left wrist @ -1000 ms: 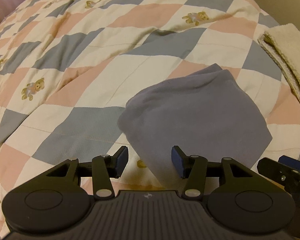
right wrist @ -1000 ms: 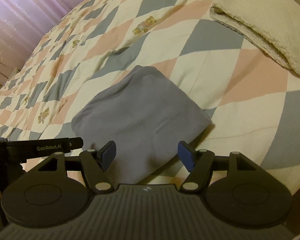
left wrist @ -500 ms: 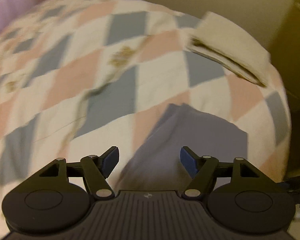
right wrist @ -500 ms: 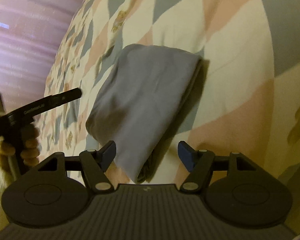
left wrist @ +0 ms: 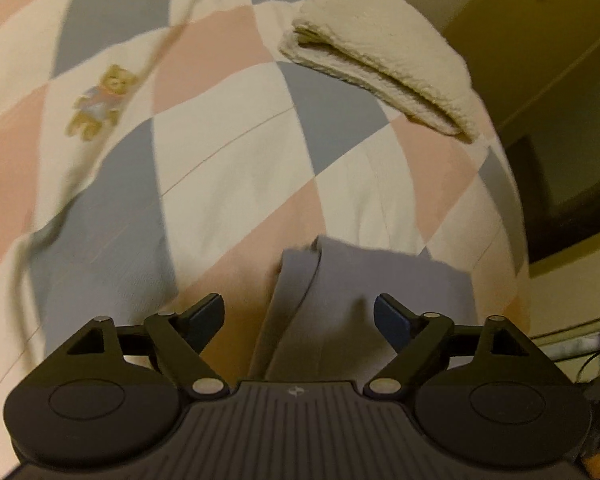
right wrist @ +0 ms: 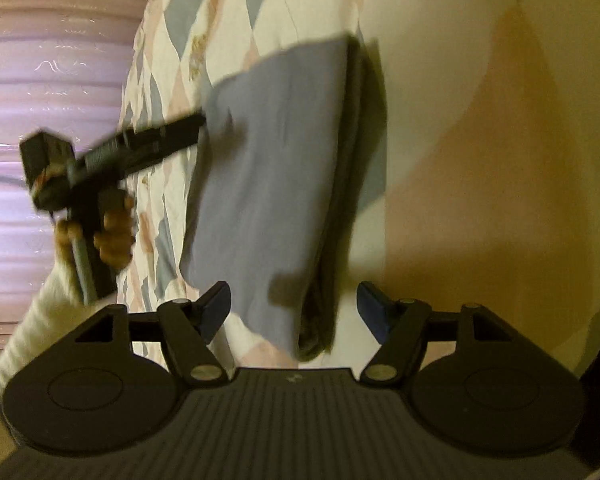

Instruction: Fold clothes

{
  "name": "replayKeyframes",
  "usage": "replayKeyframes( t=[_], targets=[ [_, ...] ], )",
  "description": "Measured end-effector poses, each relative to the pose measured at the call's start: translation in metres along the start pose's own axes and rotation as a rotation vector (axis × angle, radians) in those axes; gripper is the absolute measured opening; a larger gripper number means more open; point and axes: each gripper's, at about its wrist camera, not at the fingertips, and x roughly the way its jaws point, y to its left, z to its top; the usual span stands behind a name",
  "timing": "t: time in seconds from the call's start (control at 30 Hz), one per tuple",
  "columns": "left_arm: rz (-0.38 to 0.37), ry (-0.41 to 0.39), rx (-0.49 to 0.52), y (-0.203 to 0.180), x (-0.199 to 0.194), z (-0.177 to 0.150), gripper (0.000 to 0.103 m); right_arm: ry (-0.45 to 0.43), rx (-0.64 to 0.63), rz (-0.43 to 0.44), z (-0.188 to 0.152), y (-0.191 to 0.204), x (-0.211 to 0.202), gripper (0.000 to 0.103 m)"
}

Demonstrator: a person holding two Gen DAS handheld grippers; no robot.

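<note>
A folded grey-blue garment (left wrist: pixel 364 304) lies on the checked quilt (left wrist: pixel 228 184). My left gripper (left wrist: pixel 299 317) is open and empty, its jaws spread over the garment's near edge. In the right wrist view the same garment (right wrist: pixel 272 184) runs lengthwise, its stacked folded edge facing the camera. My right gripper (right wrist: pixel 294 307) is open and empty, with the garment's near end between its jaws. The left gripper's body shows in the right wrist view (right wrist: pixel 112 156), held by a hand, its tip at the garment's far side.
A folded cream fleece garment (left wrist: pixel 384 52) lies at the quilt's far right edge. Beyond it are a dark cabinet and wall (left wrist: pixel 560 128). A pink curtain (right wrist: pixel 52 80) hangs past the bed's far side. The quilt has teddy bear prints (left wrist: pixel 100 100).
Both grippers have swung and tilted, coming in low at the garment from opposite sides. The left jaws have opened wider. The garment stays folded on the quilt.
</note>
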Motion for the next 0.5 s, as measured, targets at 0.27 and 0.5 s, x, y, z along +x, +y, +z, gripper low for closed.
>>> replayKeyframes(
  t=[0.27,0.5],
  targets=[
    [-0.066,-0.145,-0.211,0.011,-0.055,-0.034,0.084,-0.121,-0.085,-0.068,0.04,0.006,-0.017,0.073],
    [-0.057,-0.191,-0.539,0.015,-0.089,-0.151,0.087,-0.078,0.02,-0.022,0.085,-0.015,-0.007,0.073]
  ],
)
